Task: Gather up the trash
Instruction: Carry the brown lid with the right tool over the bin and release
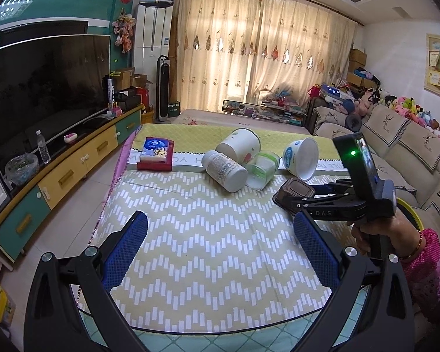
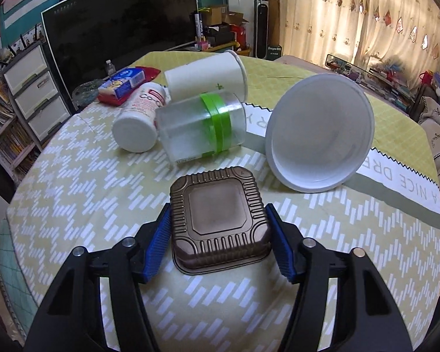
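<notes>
Between the blue pads of my right hand-held gripper sits the upturned brown tray, flanked but not visibly clamped (contact is hard to judge). My left hand-held gripper hovers wide open, holding nothing, over the near surface. Next I'd pinch and lift. Farther off lie the white bowl, clear jar and bottle; I see no trash bin.

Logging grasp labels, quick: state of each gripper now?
Left gripper: open, holding nothing, above the table.
Right gripper: fingers either side of the brown tray; grip cannot be told.
</notes>
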The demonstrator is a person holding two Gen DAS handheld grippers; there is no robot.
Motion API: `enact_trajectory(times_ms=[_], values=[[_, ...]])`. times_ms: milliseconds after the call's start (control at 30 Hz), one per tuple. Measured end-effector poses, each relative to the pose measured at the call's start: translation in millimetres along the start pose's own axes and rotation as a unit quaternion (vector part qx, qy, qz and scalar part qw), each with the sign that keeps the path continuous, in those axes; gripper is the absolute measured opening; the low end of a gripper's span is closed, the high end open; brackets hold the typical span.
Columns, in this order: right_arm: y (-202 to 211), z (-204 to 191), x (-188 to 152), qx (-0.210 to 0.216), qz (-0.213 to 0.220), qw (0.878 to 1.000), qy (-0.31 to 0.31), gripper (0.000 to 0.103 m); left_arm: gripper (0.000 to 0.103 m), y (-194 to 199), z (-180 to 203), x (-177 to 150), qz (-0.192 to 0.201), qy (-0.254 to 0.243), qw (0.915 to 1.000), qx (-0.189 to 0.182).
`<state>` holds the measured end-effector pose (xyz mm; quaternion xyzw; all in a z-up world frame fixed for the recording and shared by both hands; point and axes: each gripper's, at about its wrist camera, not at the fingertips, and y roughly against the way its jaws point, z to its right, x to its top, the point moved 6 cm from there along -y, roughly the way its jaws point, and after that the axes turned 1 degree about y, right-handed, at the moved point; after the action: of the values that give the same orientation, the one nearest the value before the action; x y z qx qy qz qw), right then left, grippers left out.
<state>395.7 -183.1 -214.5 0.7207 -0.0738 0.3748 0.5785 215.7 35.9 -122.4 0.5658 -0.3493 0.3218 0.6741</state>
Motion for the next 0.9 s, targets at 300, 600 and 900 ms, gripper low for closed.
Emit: enact_trajectory(times_ms=[300, 600, 900], values=[[71, 10, -14, 0.01, 0.047, 0.998, -0.029, 0.059, 0.098, -4, 10, 3, -0.003, -0.009, 0.9999, -0.009], [154, 108, -78, -0.106, 0.076, 0.983, -0.126, 0.06, 0.098, -14, 41, 9, -0.008, -0.043, 0.9986, -0.029], [209, 246, -182, -0.232, 0.063, 0.931, -0.276, 0.06, 0.098, -31, 81, 16, -0.023, -0.068, 0.9958, -0.057]])
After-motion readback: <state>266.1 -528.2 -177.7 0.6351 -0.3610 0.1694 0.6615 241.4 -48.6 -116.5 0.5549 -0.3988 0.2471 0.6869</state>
